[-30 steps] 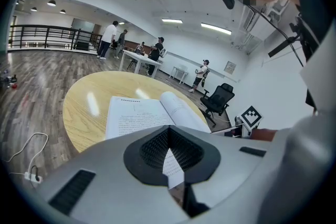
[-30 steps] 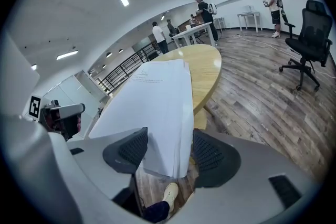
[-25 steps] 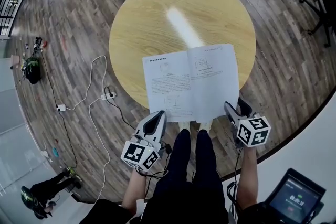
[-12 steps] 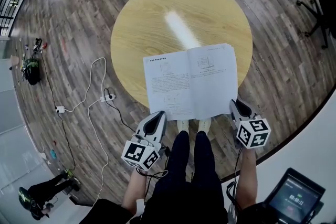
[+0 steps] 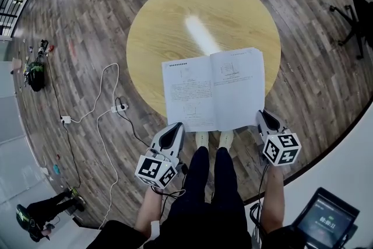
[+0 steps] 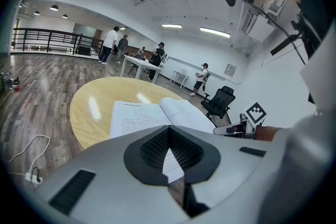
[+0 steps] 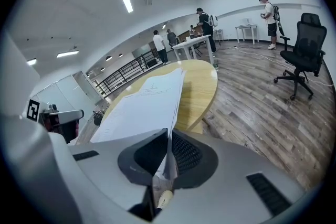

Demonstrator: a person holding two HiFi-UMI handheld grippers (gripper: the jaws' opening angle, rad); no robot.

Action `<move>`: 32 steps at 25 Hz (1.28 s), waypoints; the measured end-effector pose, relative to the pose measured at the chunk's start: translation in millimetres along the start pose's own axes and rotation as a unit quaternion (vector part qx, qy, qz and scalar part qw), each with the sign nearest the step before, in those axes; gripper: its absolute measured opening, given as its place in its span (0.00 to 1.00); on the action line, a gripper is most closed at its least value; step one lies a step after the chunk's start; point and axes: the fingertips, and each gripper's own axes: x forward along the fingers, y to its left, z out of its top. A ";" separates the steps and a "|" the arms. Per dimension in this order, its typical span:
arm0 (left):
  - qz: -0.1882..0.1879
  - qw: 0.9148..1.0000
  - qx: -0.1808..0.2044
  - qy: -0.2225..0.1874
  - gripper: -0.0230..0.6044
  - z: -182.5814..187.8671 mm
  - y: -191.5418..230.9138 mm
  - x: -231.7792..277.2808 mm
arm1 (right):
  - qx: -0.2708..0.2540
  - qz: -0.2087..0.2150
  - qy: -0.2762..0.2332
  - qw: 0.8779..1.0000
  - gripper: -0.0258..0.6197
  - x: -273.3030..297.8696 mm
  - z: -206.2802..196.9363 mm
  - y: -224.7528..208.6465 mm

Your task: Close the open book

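An open book [image 5: 213,90] of white printed pages lies flat on the round wooden table [image 5: 198,14], with its near edge hanging over the rim. My right gripper [image 5: 260,115] is at the book's near right corner. In the right gripper view its jaws are closing, and the right-hand pages' [image 7: 147,102] edge is pinched between the pads [image 7: 169,136]. My left gripper [image 5: 176,126] sits at the near left corner with its tips together [image 6: 168,131]. Printed paper [image 6: 142,118] shows through the gap behind the tips. Whether the left gripper nips any paper is unclear.
White cables and a power strip [image 5: 119,107] trail over the wood floor left of the table. A black office chair [image 5: 355,14] stands at the far right. The person's legs and shoes [image 5: 213,140] are under the table's near edge. A screen [image 5: 326,221] sits lower right.
The right gripper's jaws have gone from wide apart to nearly together at the book's near right corner. The left gripper has stayed where it was.
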 end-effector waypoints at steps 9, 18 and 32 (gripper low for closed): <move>0.014 0.999 0.012 -0.030 0.03 23.6 6.0 -14.9 | 0.005 0.008 -0.019 1.000 0.08 -18.7 16.6 12.7; 0.034 0.996 0.023 -0.076 0.03 55.4 14.4 -55.3 | -0.024 0.028 -0.046 0.998 0.08 -41.6 46.3 55.2; 0.069 0.989 0.024 -0.129 0.03 78.8 40.0 -131.8 | -0.079 0.061 -0.067 0.993 0.08 -49.8 72.6 137.8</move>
